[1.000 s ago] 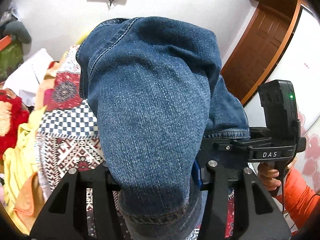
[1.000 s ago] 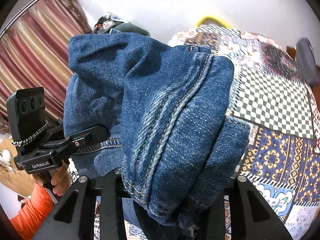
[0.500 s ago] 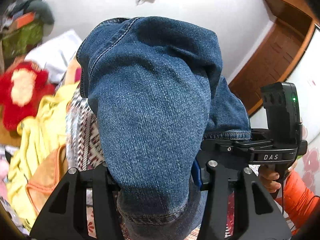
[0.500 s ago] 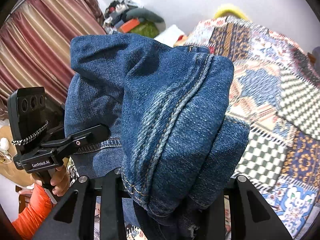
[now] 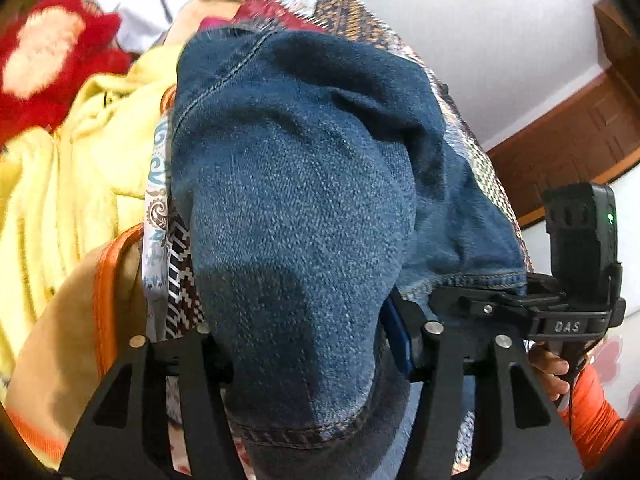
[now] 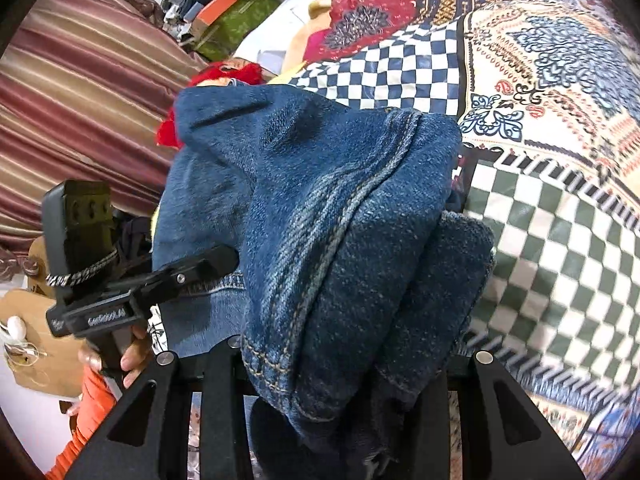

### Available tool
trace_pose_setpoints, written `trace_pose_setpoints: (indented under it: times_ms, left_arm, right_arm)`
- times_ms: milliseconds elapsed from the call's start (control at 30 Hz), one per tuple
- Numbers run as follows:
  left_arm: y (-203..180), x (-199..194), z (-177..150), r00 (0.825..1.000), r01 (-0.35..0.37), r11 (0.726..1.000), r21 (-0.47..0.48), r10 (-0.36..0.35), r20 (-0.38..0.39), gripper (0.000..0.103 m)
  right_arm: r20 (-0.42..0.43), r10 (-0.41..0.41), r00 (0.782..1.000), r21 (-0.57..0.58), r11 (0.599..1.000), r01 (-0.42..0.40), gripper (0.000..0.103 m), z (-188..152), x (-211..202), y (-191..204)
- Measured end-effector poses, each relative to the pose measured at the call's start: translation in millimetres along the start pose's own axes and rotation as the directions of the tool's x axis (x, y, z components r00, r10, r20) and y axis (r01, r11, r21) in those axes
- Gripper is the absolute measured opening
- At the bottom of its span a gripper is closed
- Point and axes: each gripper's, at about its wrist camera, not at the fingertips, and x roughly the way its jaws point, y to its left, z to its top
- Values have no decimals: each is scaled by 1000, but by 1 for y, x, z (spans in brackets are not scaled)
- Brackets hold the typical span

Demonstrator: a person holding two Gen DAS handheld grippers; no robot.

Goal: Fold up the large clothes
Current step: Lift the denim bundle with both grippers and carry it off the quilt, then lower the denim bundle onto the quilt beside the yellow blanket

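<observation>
A pair of blue denim jeans (image 5: 304,216) bulges over my left gripper (image 5: 308,344), which is shut on a thick fold of it; the fingertips are hidden by cloth. My right gripper (image 6: 340,344) is shut on another bunched fold of the same jeans (image 6: 340,216), showing a double-stitched seam. Each gripper shows in the other's view: the right one (image 5: 532,312) and the left one (image 6: 132,292), both pinching a denim hem. The jeans hang above a patchwork bedspread (image 6: 540,160).
A yellow garment (image 5: 68,160), an orange-trimmed cloth (image 5: 80,320) and a red plush toy (image 5: 52,60) lie at the bed's left. Striped curtain (image 6: 80,100), clutter pile (image 6: 224,8), white wall (image 5: 500,40) and wooden door (image 5: 580,136) surround the bed.
Both grippers have tilted down toward the bed with the jeans held; the bedspread and yellow clothes pile now fill the views instead of the walls.
</observation>
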Motion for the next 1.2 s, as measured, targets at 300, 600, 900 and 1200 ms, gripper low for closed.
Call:
trace_pose_setpoints:
  times_ms: [300, 600, 900, 1200]
  left_arm:
    - [28, 7, -20, 999, 41, 997, -68, -41, 1, 75]
    - [3, -49, -56, 974, -223, 972, 72, 218, 69, 74]
    - [-4, -65, -91, 943, -322, 941, 107, 309, 124, 74]
    - [-20, -68, -19, 906, -359, 930, 76, 328, 267, 75]
  right_arm:
    - [-100, 72, 992, 20, 997, -70, 54, 3, 13, -25]
    - [-74, -52, 996, -4, 999, 51, 84, -20, -36, -41]
    - [94, -265, 960, -158, 948, 277, 84, -45, -97, -13]
    - [195, -97, 976, -152, 980, 128, 84, -9, -112, 33]
